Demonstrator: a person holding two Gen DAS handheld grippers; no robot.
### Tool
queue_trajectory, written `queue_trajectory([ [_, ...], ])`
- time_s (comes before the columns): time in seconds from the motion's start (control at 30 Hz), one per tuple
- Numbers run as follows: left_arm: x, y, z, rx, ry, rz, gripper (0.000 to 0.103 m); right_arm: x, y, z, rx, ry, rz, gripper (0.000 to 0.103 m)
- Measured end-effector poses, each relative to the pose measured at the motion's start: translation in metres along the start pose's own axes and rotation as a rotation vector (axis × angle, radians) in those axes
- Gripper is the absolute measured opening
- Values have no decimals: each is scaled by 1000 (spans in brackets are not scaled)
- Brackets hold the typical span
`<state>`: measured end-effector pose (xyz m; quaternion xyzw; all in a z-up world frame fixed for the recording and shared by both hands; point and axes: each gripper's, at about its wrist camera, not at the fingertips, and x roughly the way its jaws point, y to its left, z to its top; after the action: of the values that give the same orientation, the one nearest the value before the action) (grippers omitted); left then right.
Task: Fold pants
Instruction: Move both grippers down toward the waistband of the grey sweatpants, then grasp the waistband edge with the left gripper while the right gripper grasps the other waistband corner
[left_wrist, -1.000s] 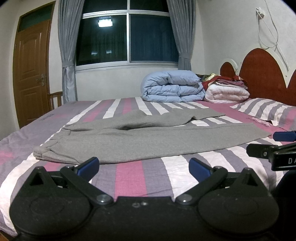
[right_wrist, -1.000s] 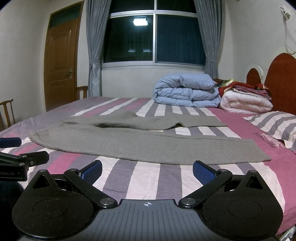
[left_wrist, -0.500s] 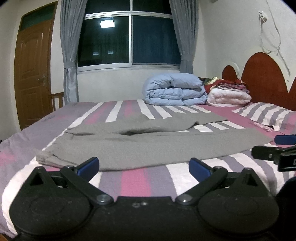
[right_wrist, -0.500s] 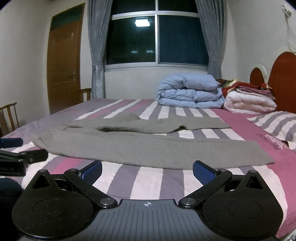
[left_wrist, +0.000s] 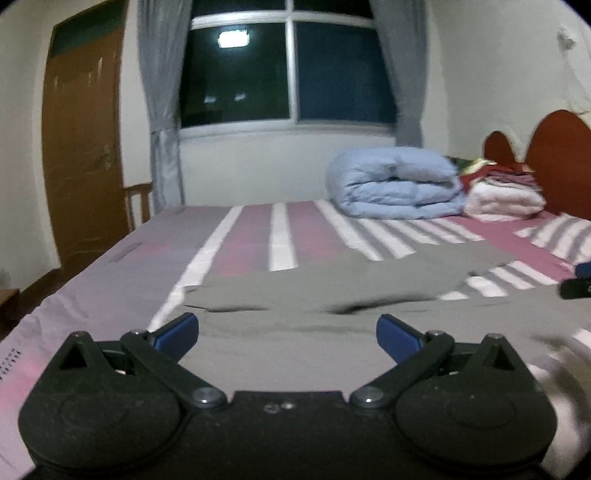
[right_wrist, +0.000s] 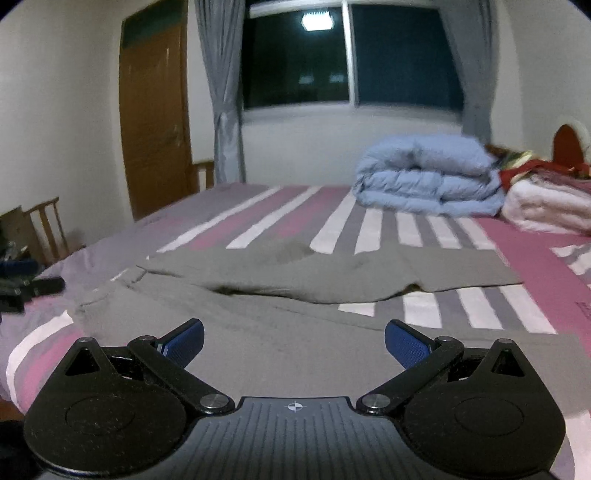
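Grey pants (left_wrist: 314, 295) lie spread flat across the striped bed, waist to the left, legs running right. They also show in the right wrist view (right_wrist: 295, 284), the far leg ending at right. My left gripper (left_wrist: 288, 332) is open and empty, low over the near leg. My right gripper (right_wrist: 293, 338) is open and empty, low over the near leg further right. The right gripper's tip shows at the left wrist view's right edge (left_wrist: 576, 284); the left gripper's tip shows at the right wrist view's left edge (right_wrist: 29, 286).
A folded blue duvet (left_wrist: 395, 184) and stacked blankets (left_wrist: 502, 195) sit at the far side by the red headboard (left_wrist: 557, 155). A wooden chair (right_wrist: 44, 229) and door (right_wrist: 155, 118) stand left of the bed (right_wrist: 280, 218). A striped pillow (left_wrist: 561, 236) lies at right.
Both grippers have moved forward over the bed's near edge and now hover above the pants' near leg. Both stayed open. The pants have not moved.
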<state>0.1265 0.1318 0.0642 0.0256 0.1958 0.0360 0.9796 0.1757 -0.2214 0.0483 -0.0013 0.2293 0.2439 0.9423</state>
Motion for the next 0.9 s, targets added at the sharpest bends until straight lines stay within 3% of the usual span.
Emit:
queue_trajectory([
  [0.13,47,48,24,31,64,22,83,53,-23,31,37,100,16,103],
  [0.4,174,124,44,88,236,52,68,162,-45,83,-30,120,87,103],
  [0.53,233,157,41,17,323,14,60,224,-38,98,-131,114,127,103],
  [0.67,284,179,34,-17,388,6,58,291,-29,108,-201,135,168,102],
  [0.73,308,185,30,-20,417,-7,58,319,-27,111,-230,152,180,84],
  [0.77,317,188,29,-25,429,-19,58,334,-26,112,-238,165,192,81],
  [0.9,351,193,31,-25,437,-59,59,372,-32,113,-261,184,196,79],
])
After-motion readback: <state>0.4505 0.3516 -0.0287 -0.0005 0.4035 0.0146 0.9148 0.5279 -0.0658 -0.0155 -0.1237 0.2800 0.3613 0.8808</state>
